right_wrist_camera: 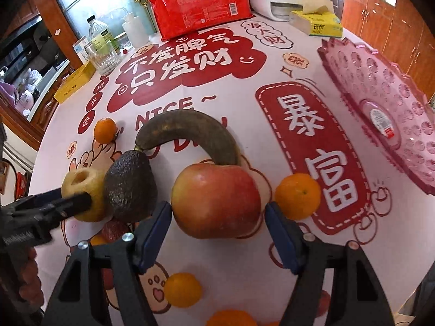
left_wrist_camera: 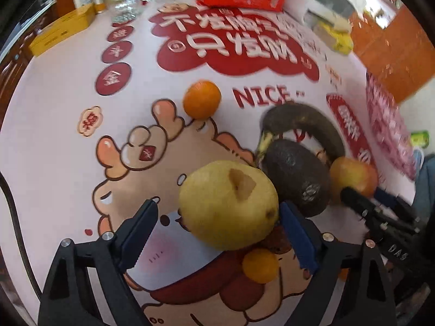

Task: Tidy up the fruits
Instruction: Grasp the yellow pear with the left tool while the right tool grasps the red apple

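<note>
Jaws spread on both: left gripper (left_wrist_camera: 217, 233) straddles the pear (left_wrist_camera: 228, 203), right gripper (right_wrist_camera: 217, 233) the apple (right_wrist_camera: 216, 199).

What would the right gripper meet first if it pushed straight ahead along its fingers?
Most likely the red apple, which sits between the open right gripper fingers; behind it lies the dark banana, though depth is unclear.

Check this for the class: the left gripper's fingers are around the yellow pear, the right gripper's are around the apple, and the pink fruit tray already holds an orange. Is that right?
Not quite. The pink fruit tray holds no fruit, as the right wrist view shows. The rest stands: left gripper around the yellow pear, right gripper around the apple.
</note>
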